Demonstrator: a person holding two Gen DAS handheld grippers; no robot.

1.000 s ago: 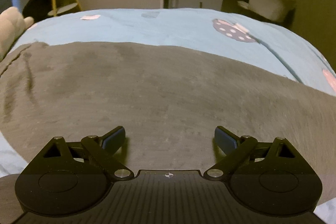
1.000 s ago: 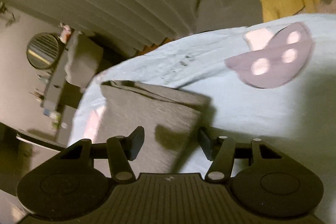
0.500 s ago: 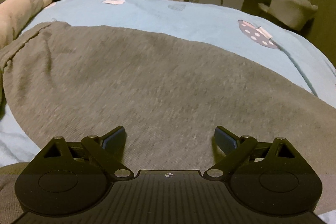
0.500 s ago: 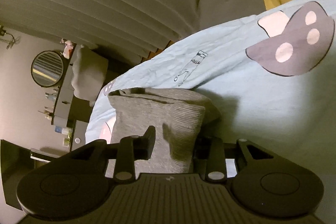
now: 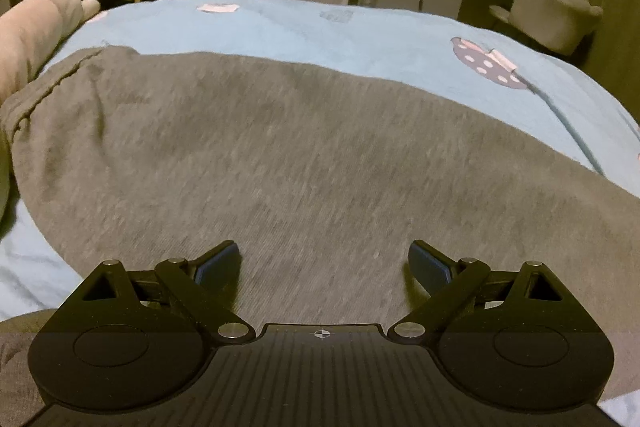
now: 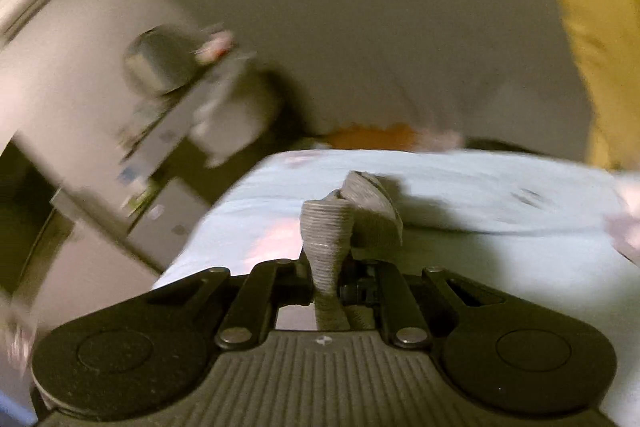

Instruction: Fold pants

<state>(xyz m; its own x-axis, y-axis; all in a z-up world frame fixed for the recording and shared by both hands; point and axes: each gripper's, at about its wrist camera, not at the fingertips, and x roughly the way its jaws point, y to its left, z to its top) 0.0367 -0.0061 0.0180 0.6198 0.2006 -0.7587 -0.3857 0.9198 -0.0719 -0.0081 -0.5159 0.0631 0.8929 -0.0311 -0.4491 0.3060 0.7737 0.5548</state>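
Right gripper (image 6: pixel 326 287) pinching ribbed grey pants (image 6: pixel 326 239) cuff; left gripper (image 5: pixel 324 263) spread wide above flat knit fabric

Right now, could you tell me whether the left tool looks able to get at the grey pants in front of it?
Probably yes: the left tool hangs open just over the grey pants, with nothing between them.

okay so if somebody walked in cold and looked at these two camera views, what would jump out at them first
First, the grey pants spread wide over the light blue bedsheet, filling the middle of the left wrist view beneath the open left gripper. Next, in the blurred right wrist view, the right gripper is shut on a bunched ribbed cuff of that grey fabric, held above the sheet.
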